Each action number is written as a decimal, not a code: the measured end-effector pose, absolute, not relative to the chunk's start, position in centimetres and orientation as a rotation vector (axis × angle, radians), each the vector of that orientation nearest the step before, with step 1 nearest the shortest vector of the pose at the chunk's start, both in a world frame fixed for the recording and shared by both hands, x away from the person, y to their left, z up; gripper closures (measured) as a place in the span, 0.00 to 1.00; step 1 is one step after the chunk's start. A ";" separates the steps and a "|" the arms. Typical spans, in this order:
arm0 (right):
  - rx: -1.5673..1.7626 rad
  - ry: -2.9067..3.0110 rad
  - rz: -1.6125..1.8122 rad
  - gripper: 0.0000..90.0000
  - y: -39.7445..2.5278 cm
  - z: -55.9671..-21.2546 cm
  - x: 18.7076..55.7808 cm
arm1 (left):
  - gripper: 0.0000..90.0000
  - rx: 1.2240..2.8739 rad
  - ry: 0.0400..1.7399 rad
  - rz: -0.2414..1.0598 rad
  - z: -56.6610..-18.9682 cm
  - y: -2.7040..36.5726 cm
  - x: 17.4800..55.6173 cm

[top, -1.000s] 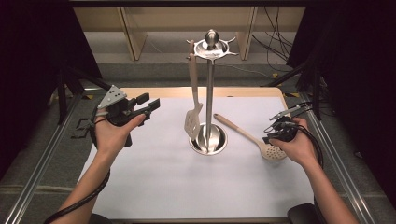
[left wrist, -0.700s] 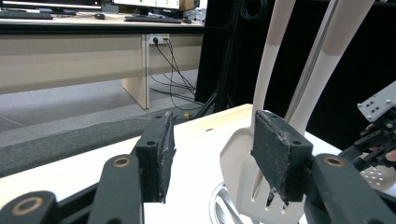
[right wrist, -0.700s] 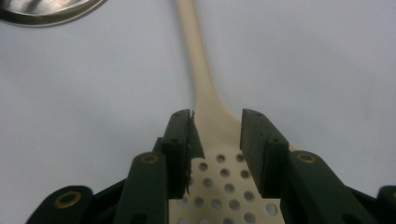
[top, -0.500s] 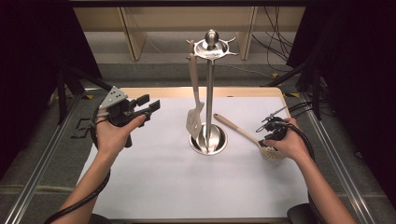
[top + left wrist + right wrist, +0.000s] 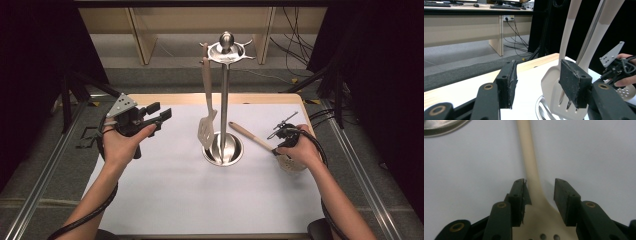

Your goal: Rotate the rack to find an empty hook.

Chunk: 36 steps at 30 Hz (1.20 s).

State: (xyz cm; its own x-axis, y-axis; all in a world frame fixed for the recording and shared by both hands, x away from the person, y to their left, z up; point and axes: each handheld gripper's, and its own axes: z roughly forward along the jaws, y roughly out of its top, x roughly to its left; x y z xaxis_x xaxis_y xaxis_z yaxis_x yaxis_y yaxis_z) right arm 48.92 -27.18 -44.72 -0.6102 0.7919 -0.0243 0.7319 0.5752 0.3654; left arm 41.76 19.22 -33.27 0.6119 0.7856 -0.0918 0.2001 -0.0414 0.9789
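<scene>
The left gripper (image 5: 161, 114) was held raised in the left hand (image 5: 121, 145), its jaws parted. The right gripper (image 5: 278, 150) was lowered in the right hand (image 5: 301, 151), jaws apart.

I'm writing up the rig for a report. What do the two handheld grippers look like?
Both are black. The left gripper carries a grey three-cornered plate with small holes; the right gripper has brass-coloured pivot pins, and its flat dark jaws have worn pads. A black cable trails from each. The person's forearms are bare, without sleeves.

High overhead; two close tool-mounted views
</scene>
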 end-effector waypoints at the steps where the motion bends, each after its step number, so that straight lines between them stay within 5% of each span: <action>1: 1.300 2.619 0.454 0.69 -27.1 -44.9 48.9 | 0.53 1.578 0.847 0.576 -33.3 19.2 41.7; 14: 1.261 2.674 0.390 0.82 -26.3 -45.3 49.1 | 0.53 1.589 0.846 0.577 -33.5 19.0 41.8; 29: 1.173 2.856 0.130 0.83 -29.5 -44.8 43.5 | 0.53 1.595 0.845 0.573 -33.6 18.8 41.7; 36: 1.216 2.862 0.076 0.79 -29.0 -44.5 43.7 | 0.52 1.593 0.859 0.561 -33.8 18.6 41.7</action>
